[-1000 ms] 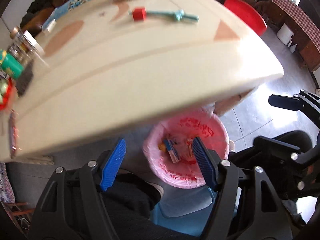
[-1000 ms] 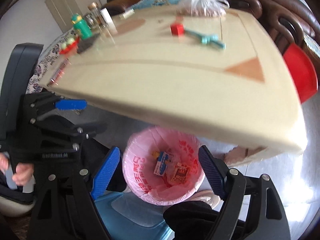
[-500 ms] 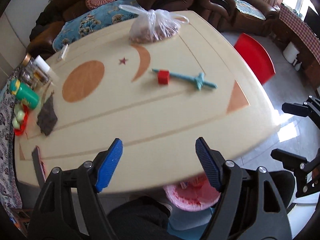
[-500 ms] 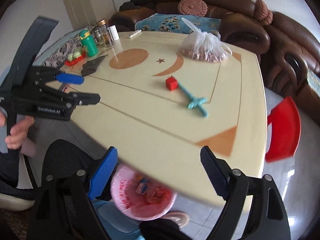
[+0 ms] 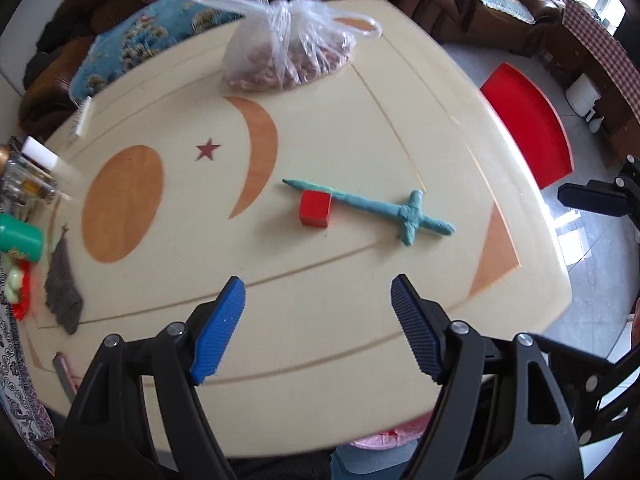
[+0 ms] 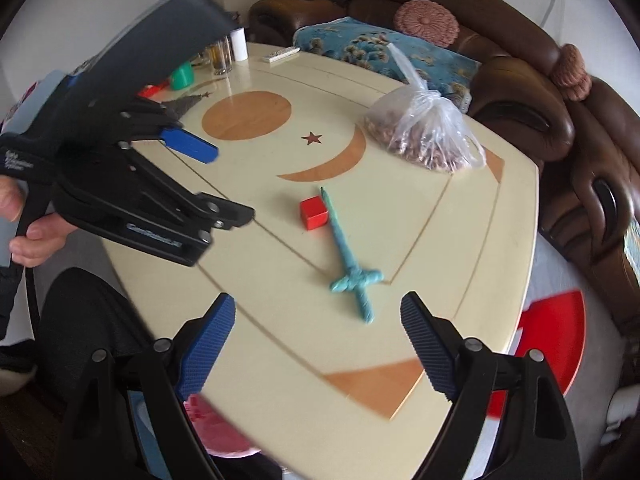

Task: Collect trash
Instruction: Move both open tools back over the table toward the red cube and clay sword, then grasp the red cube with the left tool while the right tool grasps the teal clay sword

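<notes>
Both tools are wide open and empty: left tool [image 5: 316, 320], right tool [image 6: 318, 334]. They hang above the worktop [image 5: 340, 320]. A red block [image 5: 315, 209] sits touching a teal clay sword [image 5: 376, 210].

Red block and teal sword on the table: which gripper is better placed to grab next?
Right, probably. The right gripper is open and empty with the teal sword just ahead of its fingertips. The left gripper, also open and empty, sits farther back from the sword and red block.

Left gripper [image 5: 316, 320], lower centre of frame, jaws apart, nothing between them. Above it on the table [image 5: 340, 264]: red block [image 5: 315, 214] touching a teal sword [image 5: 376, 210].
</notes>
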A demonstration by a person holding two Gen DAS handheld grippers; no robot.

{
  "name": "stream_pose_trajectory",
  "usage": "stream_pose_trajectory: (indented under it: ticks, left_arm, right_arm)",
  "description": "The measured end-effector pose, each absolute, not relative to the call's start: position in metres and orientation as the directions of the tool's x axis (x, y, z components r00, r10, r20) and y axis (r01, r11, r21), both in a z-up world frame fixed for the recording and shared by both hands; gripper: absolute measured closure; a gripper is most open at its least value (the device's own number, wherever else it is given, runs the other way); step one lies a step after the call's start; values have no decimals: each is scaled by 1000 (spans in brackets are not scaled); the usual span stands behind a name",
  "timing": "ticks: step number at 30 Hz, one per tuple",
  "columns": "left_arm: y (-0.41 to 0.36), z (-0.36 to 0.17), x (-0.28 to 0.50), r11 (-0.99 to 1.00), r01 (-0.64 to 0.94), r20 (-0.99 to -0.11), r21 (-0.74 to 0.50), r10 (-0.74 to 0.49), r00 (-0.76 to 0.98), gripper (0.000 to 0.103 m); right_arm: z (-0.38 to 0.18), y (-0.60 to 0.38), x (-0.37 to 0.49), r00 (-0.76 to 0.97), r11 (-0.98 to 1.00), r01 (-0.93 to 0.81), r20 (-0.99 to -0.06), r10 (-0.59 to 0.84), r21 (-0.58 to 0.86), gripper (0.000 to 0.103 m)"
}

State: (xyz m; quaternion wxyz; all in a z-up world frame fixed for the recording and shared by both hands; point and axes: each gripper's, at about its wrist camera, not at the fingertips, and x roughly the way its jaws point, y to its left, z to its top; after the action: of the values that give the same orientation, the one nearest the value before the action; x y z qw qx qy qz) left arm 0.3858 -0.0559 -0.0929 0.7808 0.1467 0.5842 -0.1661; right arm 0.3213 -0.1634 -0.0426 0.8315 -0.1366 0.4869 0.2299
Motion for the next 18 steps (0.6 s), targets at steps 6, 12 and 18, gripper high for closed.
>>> stream_pose_trajectory:
  ticks: [6, 12, 18]
  left_arm:
    - [-69, -129, 423, 894, 448, -977, 18, -79, 197, 29]
    - [-79, -152, 447, 884, 467, -982, 21, -70, 176, 29]
    - [-87, -167, 458, 865, 502, -983, 7, -85, 160, 29]
  right_arm:
    - [-79, -171, 368, 326, 821, -564, -889, 322, 91, 20]
    - [-113, -171, 396, 282, 809, -578, -904, 322, 108, 20]
    - [-140, -160, 414, 255, 788, -607, -914, 316, 103, 23]
